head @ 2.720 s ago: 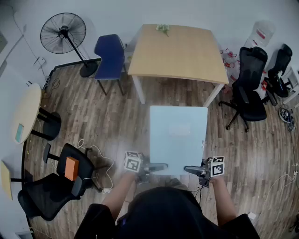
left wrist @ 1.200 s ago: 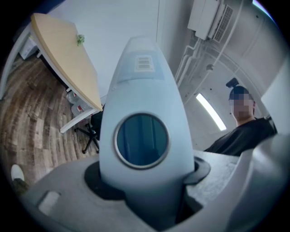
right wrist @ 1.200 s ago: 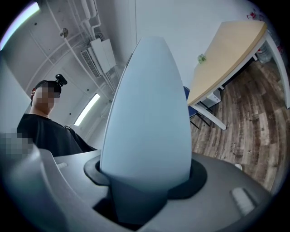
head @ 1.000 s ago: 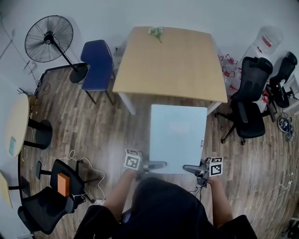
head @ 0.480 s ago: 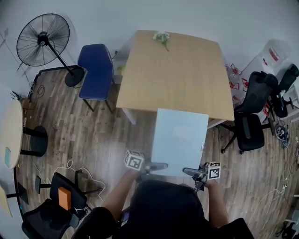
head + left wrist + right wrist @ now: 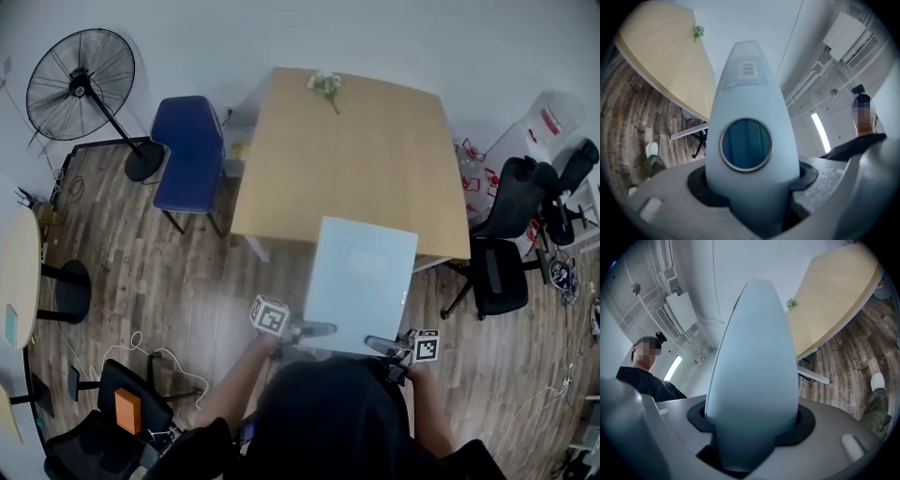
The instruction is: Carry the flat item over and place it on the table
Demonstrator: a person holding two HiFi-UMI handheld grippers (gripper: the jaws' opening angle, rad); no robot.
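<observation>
The carry looks nearly over: the left gripper (image 6: 314, 330) and right gripper (image 6: 382, 343) each have jaws clamped on the flat panel's (image 6: 361, 281) 6 o'clock edge, its far edge overlapping the desk's (image 6: 347, 150) near rim, so next it likely needs advancing toward 12 o'clock and lowering level.

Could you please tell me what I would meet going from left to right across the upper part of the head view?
Black pedestal fan → blue chair → light wooden table → black office chair.
</observation>
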